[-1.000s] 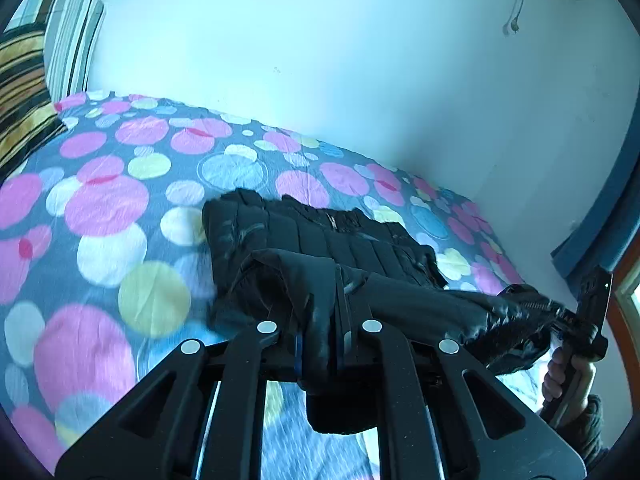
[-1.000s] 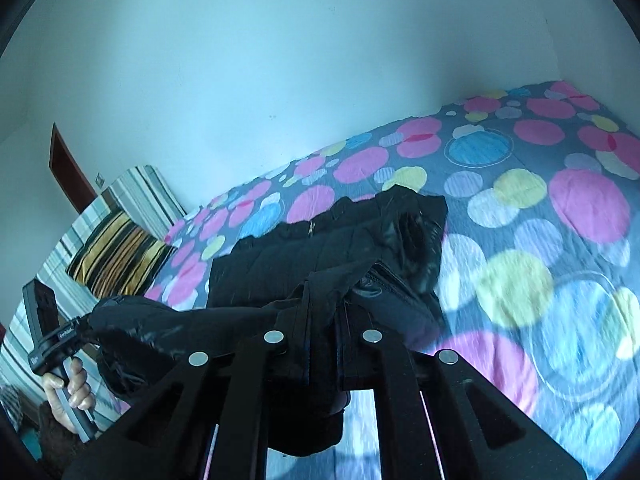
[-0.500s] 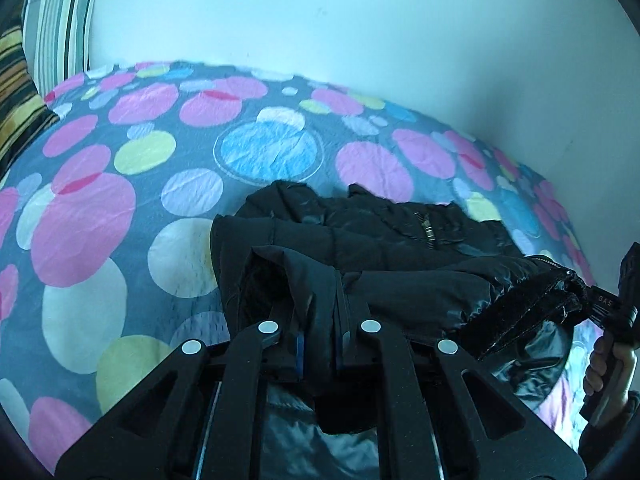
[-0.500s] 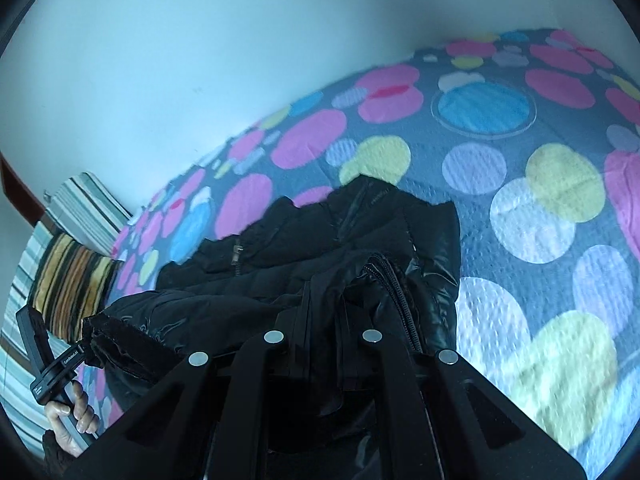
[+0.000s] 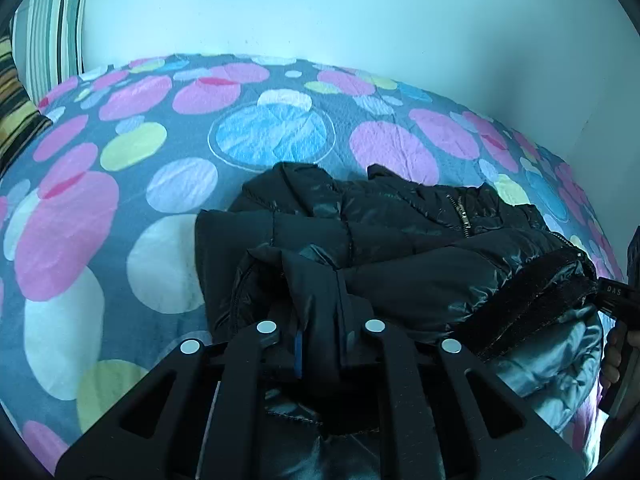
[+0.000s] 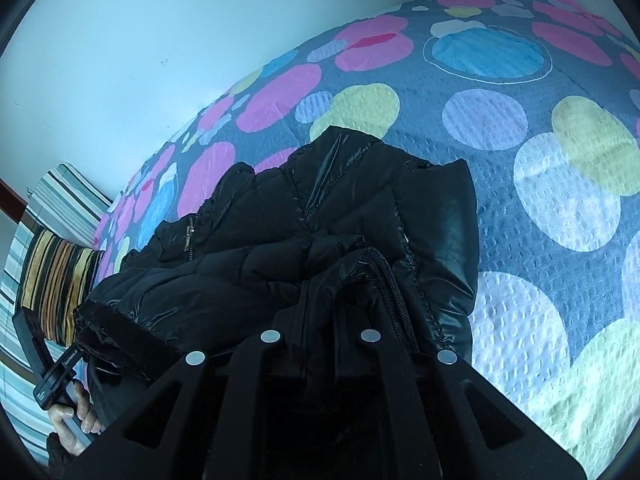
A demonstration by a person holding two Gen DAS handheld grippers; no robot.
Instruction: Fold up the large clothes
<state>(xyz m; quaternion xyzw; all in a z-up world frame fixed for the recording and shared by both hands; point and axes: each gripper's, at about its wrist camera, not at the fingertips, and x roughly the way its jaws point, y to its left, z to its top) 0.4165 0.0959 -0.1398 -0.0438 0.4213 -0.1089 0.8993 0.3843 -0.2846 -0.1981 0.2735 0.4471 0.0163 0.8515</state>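
On the spotted bedspread (image 5: 168, 240), both hand-held grippers pinch the black jacket's (image 5: 400, 248) near edge.

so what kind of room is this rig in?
Most likely a bedroom. The black jacket lies on a bed covered by a spotted bedspread, with striped pillows at one end, against a plain wall.

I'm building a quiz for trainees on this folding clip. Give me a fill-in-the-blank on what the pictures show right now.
1. The garment being folded is a puffer jacket whose colour is ____.
2. The jacket lies on a bedspread patterned with coloured ____.
3. The right gripper is ____ on a fold of the jacket.
4. The pillow by the bed's end has a pattern of ____.

Missing words: black; circles; shut; stripes
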